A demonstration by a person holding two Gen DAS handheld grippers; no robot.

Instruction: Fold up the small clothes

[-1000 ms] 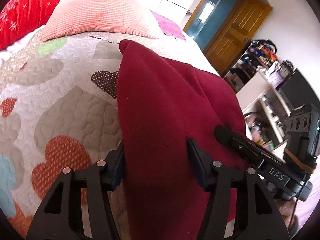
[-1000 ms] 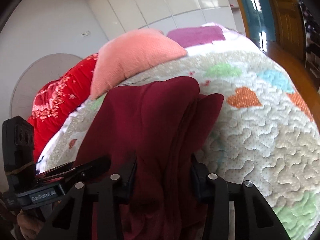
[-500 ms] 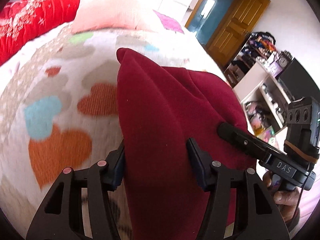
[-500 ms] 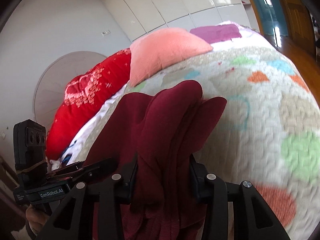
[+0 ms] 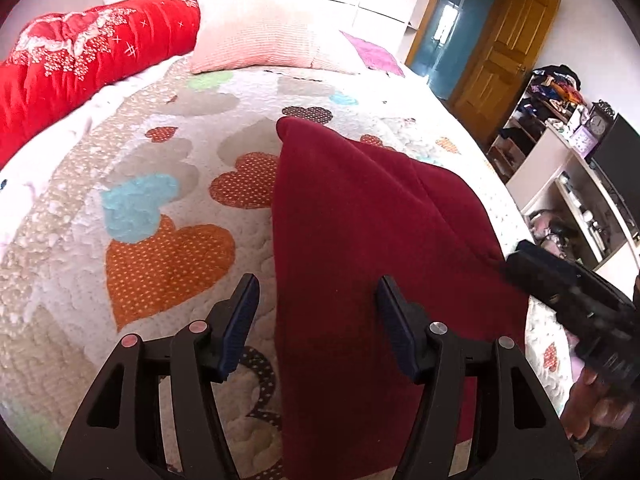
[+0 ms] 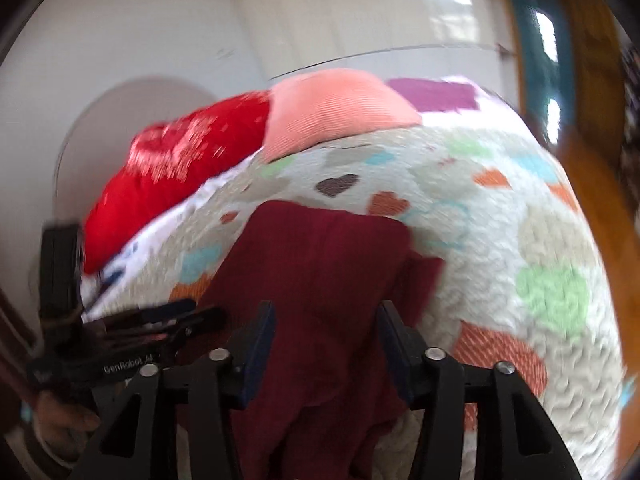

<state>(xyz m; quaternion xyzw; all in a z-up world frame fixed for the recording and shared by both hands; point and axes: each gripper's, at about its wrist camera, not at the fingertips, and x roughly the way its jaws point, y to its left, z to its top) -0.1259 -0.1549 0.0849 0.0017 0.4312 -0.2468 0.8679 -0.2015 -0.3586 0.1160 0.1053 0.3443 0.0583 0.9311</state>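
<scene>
A folded dark red garment [image 5: 360, 240] lies on the heart-patterned quilt [image 5: 152, 208]; it also shows in the right wrist view [image 6: 320, 280]. My left gripper [image 5: 316, 320] is open just above the garment's near left edge, jaws apart, gripping nothing. My right gripper [image 6: 326, 344] is open over the garment's near end, the cloth lying loose between its jaws. The right gripper [image 5: 568, 284] also shows at the garment's right edge in the left wrist view. The left gripper [image 6: 152, 320] shows at the left in the right wrist view.
A red bolster [image 5: 80, 64], a peach pillow [image 5: 260, 44] and a purple cushion [image 5: 372, 56] lie at the head of the bed. Shelves [image 5: 560, 168] and a wooden door [image 5: 500, 48] stand to the right of the bed.
Both grippers have opened and let go of the red garment, which now lies on the quilt. Both have drawn back a little; the right wrist view is blurred by motion.
</scene>
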